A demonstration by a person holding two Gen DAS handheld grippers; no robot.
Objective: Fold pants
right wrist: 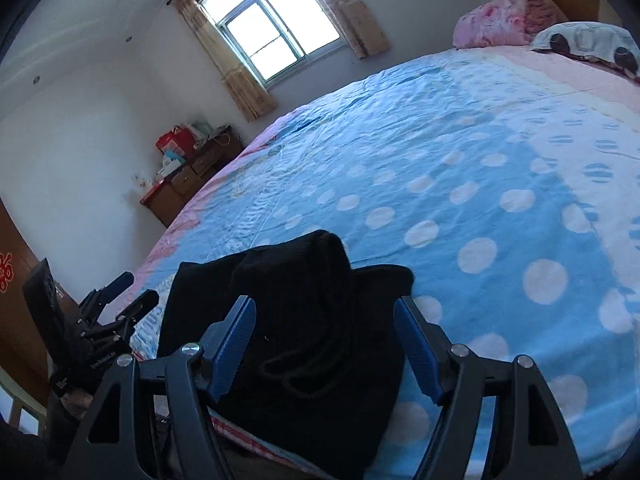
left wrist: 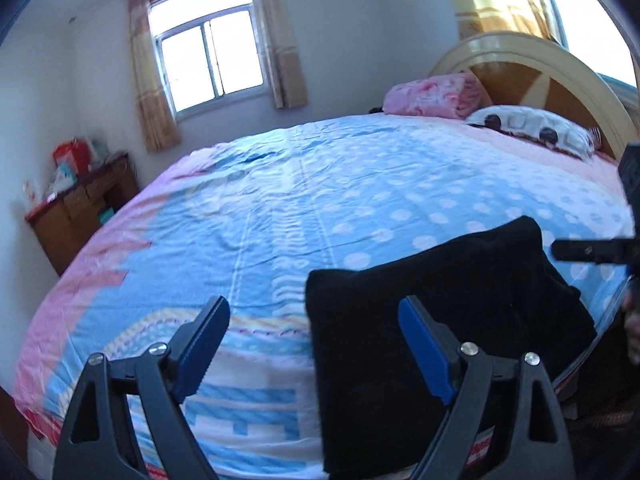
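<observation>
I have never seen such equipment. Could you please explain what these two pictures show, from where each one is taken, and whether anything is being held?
A person holds two handheld tools, each with a camera looking along its fingers. One picture comes from the left gripper, the other from the right gripper. Both are open and hold nothing. The black pants, already folded into a bundle, lie near the edge of the bed. The right view also shows the left gripper at its left side.

A: Obstacles? Folded black pants (left wrist: 440,320) at near bed edge, pink blanket (left wrist: 434,94) and pillow (left wrist: 532,126) far right by the headboard (left wrist: 540,68).

B: Passage: bedspread (left wrist: 280,200) middle and left flat, open.
</observation>
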